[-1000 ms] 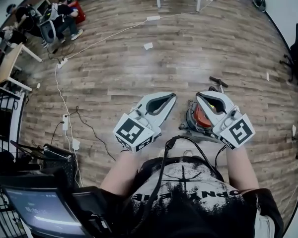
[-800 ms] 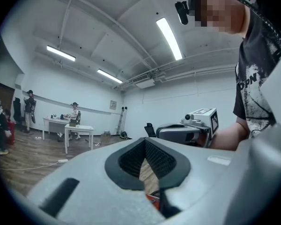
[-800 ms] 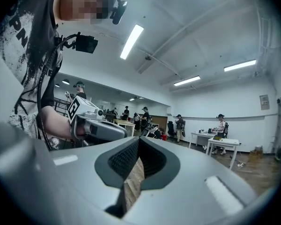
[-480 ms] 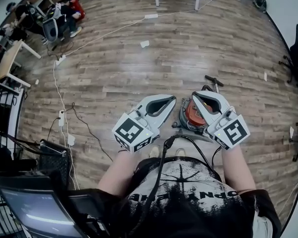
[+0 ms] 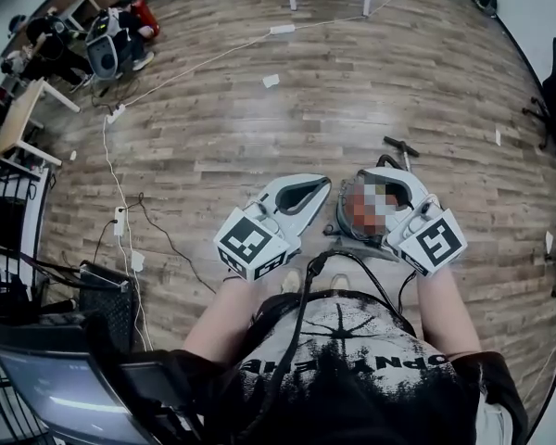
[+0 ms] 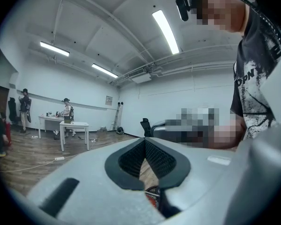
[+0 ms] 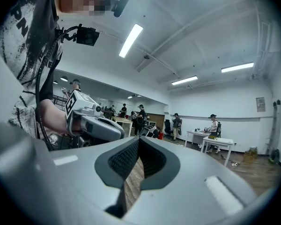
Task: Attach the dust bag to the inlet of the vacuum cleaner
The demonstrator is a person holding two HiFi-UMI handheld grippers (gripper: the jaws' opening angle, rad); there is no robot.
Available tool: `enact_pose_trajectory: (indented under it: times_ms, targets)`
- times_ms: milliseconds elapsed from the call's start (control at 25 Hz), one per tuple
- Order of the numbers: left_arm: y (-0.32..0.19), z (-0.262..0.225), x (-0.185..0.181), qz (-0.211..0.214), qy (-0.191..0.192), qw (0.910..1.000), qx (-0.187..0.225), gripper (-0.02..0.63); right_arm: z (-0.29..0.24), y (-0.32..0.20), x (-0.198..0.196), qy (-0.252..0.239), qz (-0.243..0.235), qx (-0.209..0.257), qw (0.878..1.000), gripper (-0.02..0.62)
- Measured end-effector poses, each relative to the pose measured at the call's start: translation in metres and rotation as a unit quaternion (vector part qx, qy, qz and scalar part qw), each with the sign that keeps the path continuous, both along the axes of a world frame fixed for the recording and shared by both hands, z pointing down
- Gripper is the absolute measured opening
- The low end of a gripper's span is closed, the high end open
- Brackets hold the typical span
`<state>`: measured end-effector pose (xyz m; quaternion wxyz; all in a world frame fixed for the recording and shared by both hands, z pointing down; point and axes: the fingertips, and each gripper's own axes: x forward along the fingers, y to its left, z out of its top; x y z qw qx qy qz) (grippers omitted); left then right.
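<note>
Below, a wide wooden floor spread under a standing person in a dark printed shirt. On the floor by the person's feet sat the vacuum cleaner, partly hidden under the right gripper. The left gripper hung just beside it. Both grippers had their jaws pressed together, holding nothing. A white power strip lay well off to the left.

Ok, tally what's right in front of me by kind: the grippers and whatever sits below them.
Grippers: 2, the left gripper and the right gripper, both shut and empty.
Vacuum cleaners: 1, the vacuum cleaner below the right gripper.
Total: 3
</note>
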<state>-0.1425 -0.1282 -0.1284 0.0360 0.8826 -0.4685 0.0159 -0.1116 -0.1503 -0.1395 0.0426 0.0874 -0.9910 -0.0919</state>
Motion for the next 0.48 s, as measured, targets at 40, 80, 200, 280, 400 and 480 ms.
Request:
enact_pose_trajectory:
  times_ms: [40, 80, 200, 280, 400, 480]
  targets:
    - [0.0000, -0.0003, -0.0002, 0.001, 0.000, 1.0000, -0.002, 0.002, -0.0003, -0.0002, -0.0006, 0.001, -0.001, -0.001, 1.000, 0.006]
    - [-0.0001, -0.0005, -0.0013, 0.001, 0.000, 1.0000, -0.003, 0.002, -0.0003, -0.0005, -0.0014, 0.003, -0.001, -0.002, 1.000, 0.006]
    - [-0.0008, -0.0010, -0.0033, 0.000, 0.000, 1.0000, -0.002, 0.002, 0.0002, -0.0002, -0.0021, 0.004, -0.002, -0.002, 1.000, 0.006]
    - [-0.0001, -0.0006, -0.0028, -0.001, 0.000, 1.0000, 0.000, 0.002, 0.0016, 0.0015, -0.0014, 0.005, -0.002, -0.001, 1.000, 0.008]
    - [0.0006, 0.0014, -0.0019, 0.000, -0.002, 1.0000, -0.002, 0.002, 0.0060, 0.0026, -0.0014, 0.008, -0.003, -0.007, 1.000, 0.008]
    - [0.0001, 0.0016, -0.0019, 0.000, -0.003, 1.0000, -0.004, 0.002, 0.0073, 0.0021, -0.0018, 0.011, -0.005, -0.009, 1.000, 0.008]
